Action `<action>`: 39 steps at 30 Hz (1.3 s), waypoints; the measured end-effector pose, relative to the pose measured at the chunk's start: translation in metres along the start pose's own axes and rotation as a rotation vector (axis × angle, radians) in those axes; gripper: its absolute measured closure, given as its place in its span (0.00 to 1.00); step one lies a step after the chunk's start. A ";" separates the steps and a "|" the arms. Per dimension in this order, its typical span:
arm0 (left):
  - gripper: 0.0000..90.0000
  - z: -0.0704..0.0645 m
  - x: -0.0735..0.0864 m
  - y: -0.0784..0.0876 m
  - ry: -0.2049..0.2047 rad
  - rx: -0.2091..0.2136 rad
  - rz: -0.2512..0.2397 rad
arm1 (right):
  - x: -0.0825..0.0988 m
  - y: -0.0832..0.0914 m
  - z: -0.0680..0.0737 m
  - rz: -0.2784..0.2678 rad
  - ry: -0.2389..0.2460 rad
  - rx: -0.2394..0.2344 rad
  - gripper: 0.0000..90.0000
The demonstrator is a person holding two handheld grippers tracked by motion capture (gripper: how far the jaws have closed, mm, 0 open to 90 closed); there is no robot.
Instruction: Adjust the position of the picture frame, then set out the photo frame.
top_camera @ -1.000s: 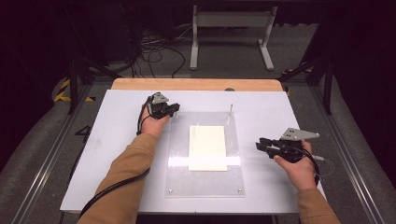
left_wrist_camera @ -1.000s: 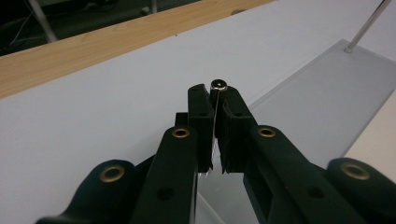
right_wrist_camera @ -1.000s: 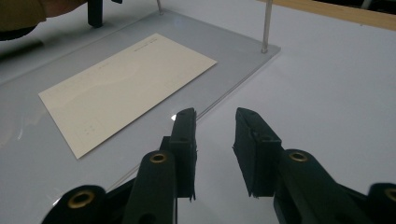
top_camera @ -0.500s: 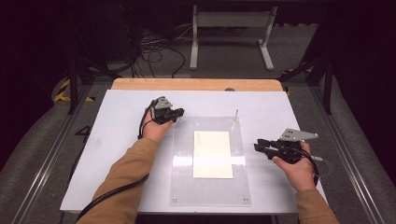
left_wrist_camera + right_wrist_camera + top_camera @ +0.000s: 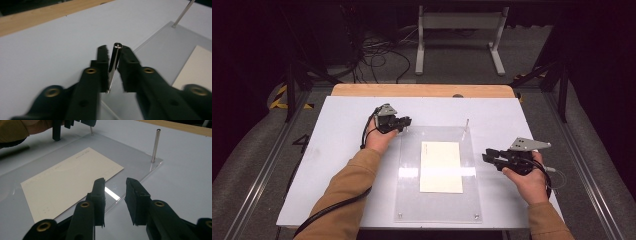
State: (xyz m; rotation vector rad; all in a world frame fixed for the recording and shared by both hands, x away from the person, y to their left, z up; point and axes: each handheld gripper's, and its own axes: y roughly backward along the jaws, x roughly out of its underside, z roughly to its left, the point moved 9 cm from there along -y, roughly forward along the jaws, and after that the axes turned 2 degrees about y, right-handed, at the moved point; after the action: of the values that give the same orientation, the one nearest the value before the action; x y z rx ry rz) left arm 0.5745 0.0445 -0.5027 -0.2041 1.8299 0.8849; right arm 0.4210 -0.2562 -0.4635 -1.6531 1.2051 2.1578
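Observation:
A clear acrylic plate (image 5: pixel 437 205) lies on the white table (image 5: pixel 337 165) with a cream card (image 5: pixel 441 167) on its middle. A thin metal post (image 5: pixel 113 67) stands upright at the plate's far left corner. My left gripper (image 5: pixel 404 121) is around that post, and its jaws have just been opening, so the post stands free between them (image 5: pixel 113 48). A second post (image 5: pixel 466 126) rises at the far right corner. My right gripper (image 5: pixel 486 155) rests at the plate's right edge, open with nothing gripped (image 5: pixel 115 182), facing the card (image 5: pixel 70 180) and the plate (image 5: pixel 132 160).
A wooden strip (image 5: pixel 422 90) borders the table's far edge. Behind it on the floor stand a grey metal frame (image 5: pixel 457 35) and loose cables (image 5: pixel 377 55). Small screws sit at the plate's two near corners.
The plate and card have slid a little to the right, with the left gripper moving along at the corner post. The right hand has kept still.

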 end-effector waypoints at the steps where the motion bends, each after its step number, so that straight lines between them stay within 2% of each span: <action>1: 0.75 0.003 0.001 0.004 -0.038 -0.024 0.012 | -0.001 0.001 0.000 -0.003 0.001 0.000 0.76; 4: 0.69 0.005 0.000 0.012 -0.066 -0.033 0.016 | -0.002 0.004 0.001 -0.011 0.002 0.000 0.76; 6: 0.69 0.010 -0.001 0.016 -0.113 -0.048 0.024 | -0.003 0.007 0.001 -0.017 0.002 -0.001 0.76; 8: 0.73 0.010 -0.002 0.014 -0.133 -0.016 0.021 | -0.002 0.008 0.001 -0.019 0.000 0.002 0.76; 10: 0.77 0.009 -0.002 0.011 -0.172 0.005 0.039 | -0.002 0.010 0.001 -0.021 -0.001 0.002 0.76; 12: 0.82 0.008 -0.003 0.008 -0.194 0.022 0.052 | -0.001 0.011 0.002 -0.022 -0.003 0.001 0.75; 18: 0.91 0.006 -0.001 0.003 -0.155 0.071 0.063 | 0.000 0.014 0.003 -0.025 -0.003 0.001 0.75; 25: 0.94 0.006 -0.001 0.002 -0.139 0.080 0.077 | 0.005 0.019 0.003 -0.021 -0.011 0.007 0.74; 26: 0.94 0.006 -0.001 0.002 -0.114 0.084 0.076 | 0.006 0.019 0.004 -0.019 -0.011 0.008 0.74; 29: 0.94 0.006 -0.002 0.001 -0.087 0.061 0.088 | 0.006 0.020 0.004 -0.017 -0.009 0.008 0.75; 33: 0.94 0.006 -0.003 0.001 -0.050 0.053 0.111 | 0.006 0.020 0.007 -0.014 -0.004 -0.001 0.75; 34: 0.93 0.007 -0.003 0.000 -0.030 0.051 0.111 | 0.006 0.020 0.008 -0.014 0.000 -0.003 0.75; 36: 0.92 0.006 -0.003 0.000 0.059 0.074 0.115 | 0.004 0.020 0.011 -0.014 0.004 -0.015 0.76; 39: 0.92 0.007 -0.004 -0.001 0.062 0.055 0.118 | 0.003 0.021 0.014 -0.013 0.014 -0.028 0.77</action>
State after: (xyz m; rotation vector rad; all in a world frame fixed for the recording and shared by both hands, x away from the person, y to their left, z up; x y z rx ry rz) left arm 0.5824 0.0472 -0.5013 -0.0906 1.9372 0.9172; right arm 0.3976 -0.2610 -0.4546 -1.6853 1.1693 2.1687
